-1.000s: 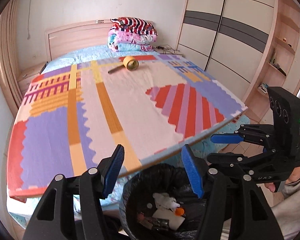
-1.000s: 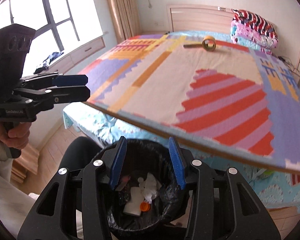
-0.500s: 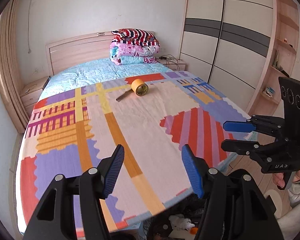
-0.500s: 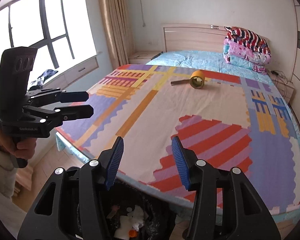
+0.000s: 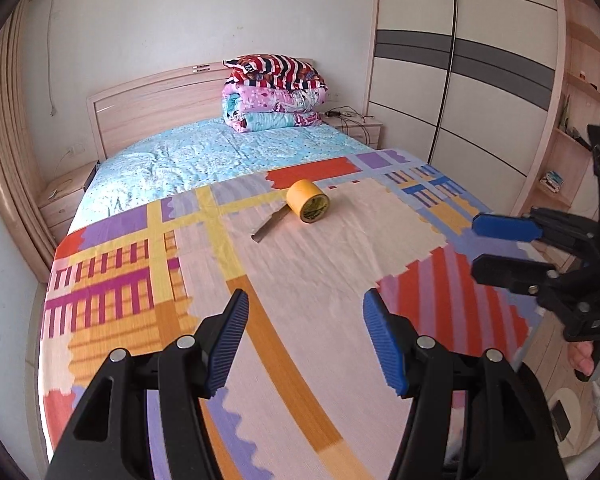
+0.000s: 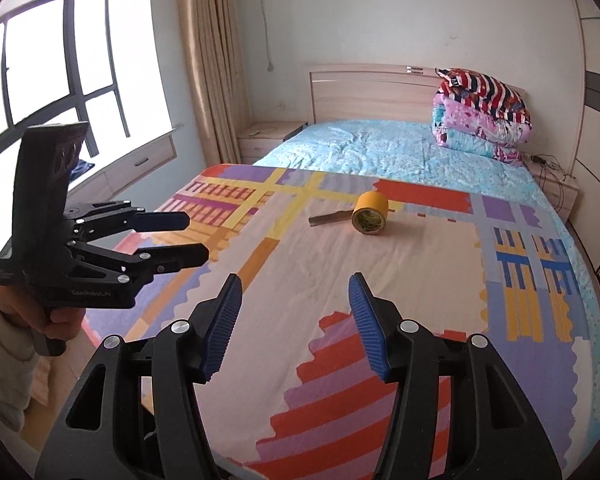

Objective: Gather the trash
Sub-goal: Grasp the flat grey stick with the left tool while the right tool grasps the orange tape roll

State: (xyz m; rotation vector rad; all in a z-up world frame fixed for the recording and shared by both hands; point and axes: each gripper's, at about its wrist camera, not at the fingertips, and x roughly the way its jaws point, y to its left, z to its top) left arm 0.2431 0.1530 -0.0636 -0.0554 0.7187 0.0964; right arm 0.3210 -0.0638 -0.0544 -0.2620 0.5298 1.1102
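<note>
In the left wrist view the bin that filled the bottom a second ago has dropped out of sight and the left gripper [image 5: 304,338], jaws apart and empty, has lifted to face the mat [image 5: 332,280], which suggests one drop-off is done and the next trash is being sought: the tape roll [image 5: 308,201] lies on its side toward the mat's far edge, its open end facing the camera, with a flat strip [image 5: 271,225] touching it, long axis running from the roll toward the near-left. In the right wrist view the right gripper [image 6: 294,322] has risen likewise, jaws apart and empty, and the roll [image 6: 370,214] lies well ahead near that far edge, with the strip [image 6: 330,217] pointing left from it.

Tape roll [image 6: 369,213] on bed [image 6: 380,264] — grippers apart
</note>
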